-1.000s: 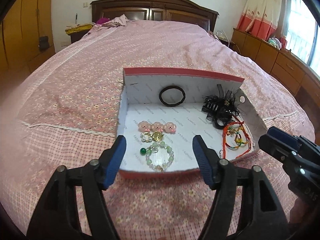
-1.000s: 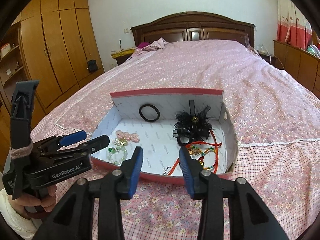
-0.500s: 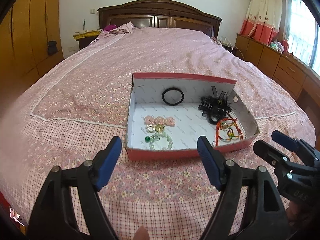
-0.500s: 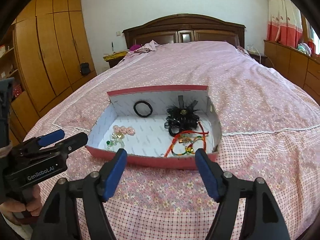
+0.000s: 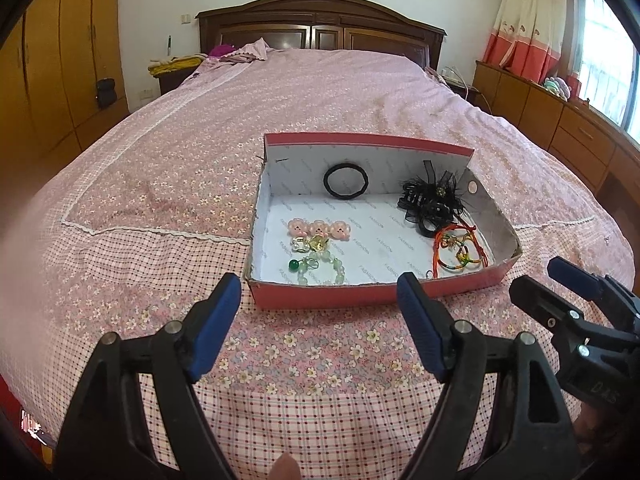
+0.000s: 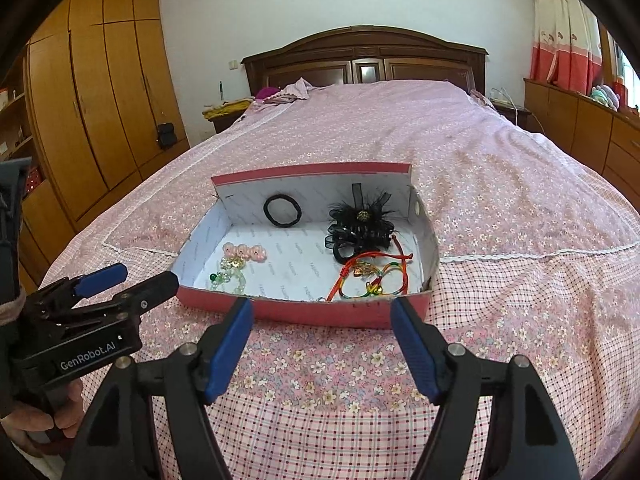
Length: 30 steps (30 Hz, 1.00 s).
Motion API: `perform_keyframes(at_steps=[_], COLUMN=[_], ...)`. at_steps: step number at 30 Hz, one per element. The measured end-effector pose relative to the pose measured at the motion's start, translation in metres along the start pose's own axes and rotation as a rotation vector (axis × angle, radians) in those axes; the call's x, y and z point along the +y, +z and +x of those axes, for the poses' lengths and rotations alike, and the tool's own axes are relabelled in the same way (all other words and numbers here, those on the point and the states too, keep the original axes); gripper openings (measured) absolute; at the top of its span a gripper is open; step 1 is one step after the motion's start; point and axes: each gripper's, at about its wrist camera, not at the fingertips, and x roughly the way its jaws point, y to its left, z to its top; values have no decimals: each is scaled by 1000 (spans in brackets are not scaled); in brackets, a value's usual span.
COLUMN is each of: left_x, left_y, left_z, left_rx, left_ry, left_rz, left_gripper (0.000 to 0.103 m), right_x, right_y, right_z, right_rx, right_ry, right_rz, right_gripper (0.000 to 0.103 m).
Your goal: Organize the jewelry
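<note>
Both grippers, left [image 5: 320, 300] and right [image 6: 320, 324], have pulled back from the box [image 5: 360, 294] to its near side. Their jaws stand wide and empty; the jewelry lies inside, so the sorting looks done.

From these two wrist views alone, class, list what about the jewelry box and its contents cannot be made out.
- Green bead bracelet: right wrist view, its near part hidden by the box front wall.
- Cluster beside the pink flower clips: left wrist view, too small to identify.
- Red cord bracelets: tangled, count unclear in both views.
</note>
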Motion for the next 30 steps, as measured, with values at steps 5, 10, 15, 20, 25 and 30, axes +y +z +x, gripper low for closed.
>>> perform_keyframes(at_steps=[5,10,15,20,25,30], left_x=[1,1,1,2,2,4], left_y=[0,0,1,1,1,2], left_z=[0,0,0,0,0,0], left_rx=[1,0,0,0,1,1], left_ry=[2,2,3,3,3,7], left_rz=[-1,-2,-4,-4,-5,-7], left_gripper=[73,73,73,73,73,73], right_x=[-1,-1,-1,-1,-1,-1], right_y=[0,0,0,0,1,0], right_z=[0,0,0,0,0,0], right_rx=[-1,-1,-1,0,-1,-1], right_ry=[0,0,1,1,1,2], right_rz=[0,2,1,2,2,4], right_gripper=[73,73,73,73,73,73])
